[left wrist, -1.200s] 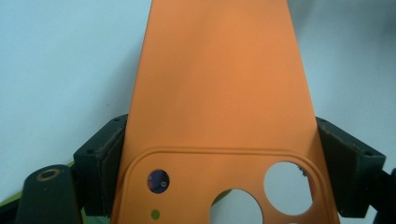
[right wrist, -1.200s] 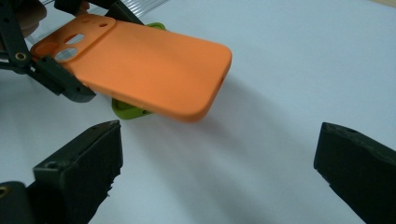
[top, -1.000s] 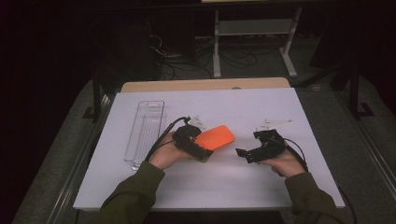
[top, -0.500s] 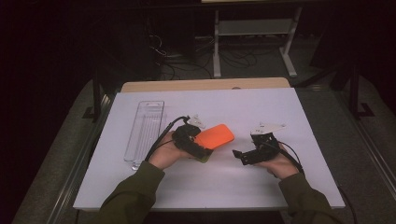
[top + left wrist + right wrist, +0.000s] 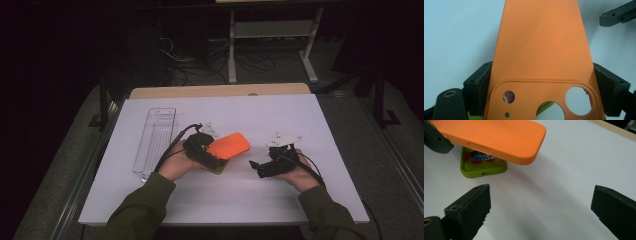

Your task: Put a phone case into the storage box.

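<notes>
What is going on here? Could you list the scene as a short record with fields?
Held item: orange soft phone case, lifted above the table
Holder: left gripper, jaws shut on the case's sides
Beneath it: green phone case lying on the white table sheet
Other tool: right gripper, jaws open, nothing between them, pointing toward the orange case
Also present: clear plastic tray at the left

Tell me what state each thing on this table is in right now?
Orange phone case: clamped at its camera end, lifted off the table.
Green phone case: lying on the table under the orange one.
Left gripper: shut on the orange phone case.
Right gripper: jaws wide open, nothing between them.
Clear plastic tray: flat on the table, apparently empty.
</notes>
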A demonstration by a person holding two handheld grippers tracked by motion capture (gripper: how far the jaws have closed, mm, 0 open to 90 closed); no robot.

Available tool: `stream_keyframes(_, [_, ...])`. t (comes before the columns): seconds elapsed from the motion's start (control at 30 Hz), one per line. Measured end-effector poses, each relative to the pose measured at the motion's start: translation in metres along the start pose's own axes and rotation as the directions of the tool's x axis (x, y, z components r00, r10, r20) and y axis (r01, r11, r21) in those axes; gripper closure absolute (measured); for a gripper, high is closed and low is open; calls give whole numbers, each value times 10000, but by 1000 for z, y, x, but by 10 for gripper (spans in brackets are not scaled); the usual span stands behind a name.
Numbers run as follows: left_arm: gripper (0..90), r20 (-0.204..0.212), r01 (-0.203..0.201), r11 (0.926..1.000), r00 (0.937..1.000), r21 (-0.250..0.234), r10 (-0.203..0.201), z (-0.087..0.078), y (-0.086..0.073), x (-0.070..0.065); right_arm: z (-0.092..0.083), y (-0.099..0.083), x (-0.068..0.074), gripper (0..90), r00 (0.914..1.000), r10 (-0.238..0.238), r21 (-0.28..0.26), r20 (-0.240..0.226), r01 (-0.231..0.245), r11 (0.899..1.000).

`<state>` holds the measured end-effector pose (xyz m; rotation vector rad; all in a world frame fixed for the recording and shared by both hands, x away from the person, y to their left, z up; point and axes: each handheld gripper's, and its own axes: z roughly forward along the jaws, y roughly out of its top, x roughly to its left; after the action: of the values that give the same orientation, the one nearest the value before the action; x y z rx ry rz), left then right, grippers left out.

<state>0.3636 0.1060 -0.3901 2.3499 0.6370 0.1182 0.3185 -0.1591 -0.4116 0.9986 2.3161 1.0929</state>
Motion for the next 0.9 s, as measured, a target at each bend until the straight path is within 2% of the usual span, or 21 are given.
stream_keyframes(0.13, [156,54,-2,10000,10000,13,2,0,0,-1,0,0,4,22,9982,-549,42,252,548,9985])
stream_keyframes(0.17, [156,60,-198,9996,9998,192,197,-1,0,0,0,1,5,22,9969,-724,41,298,723,9974])
stream_keyframes(0.2, [156,49,-221,9996,9997,199,220,-1,0,0,0,1,6,23,9960,-819,65,348,818,9966])
stream_keyframes(0.27, [156,71,-164,9999,9998,9,164,1,0,-1,0,2,9,24,9927,-1084,45,524,1083,9941])
stream_keyframes(0.3, [156,56,-481,9986,9988,239,480,0,0,1,0,2,10,24,9913,-1188,78,572,1186,9929])
stream_keyframes(0.43, [156,83,-443,9987,9990,235,441,0,1,0,0,2,13,24,9840,-1599,70,787,1598,9871])
stream_keyframes(0.57, [156,83,-413,9989,9991,221,411,0,0,0,0,2,16,25,9735,-2030,156,1055,2025,9792])
stream_keyframes(0.7, [156,99,-435,9988,9990,240,432,1,1,0,1,3,20,25,9588,-2521,190,1312,2519,9676])
stream_keyframes(0.83, [156,95,-442,9987,9990,250,440,1,1,0,2,3,24,25,9389,-3079,222,1536,3083,9510])
stream_keyframes(0.9, [156,90,-449,9987,9990,237,447,0,1,0,2,3,26,25,9322,-3218,265,1657,3220,9464])
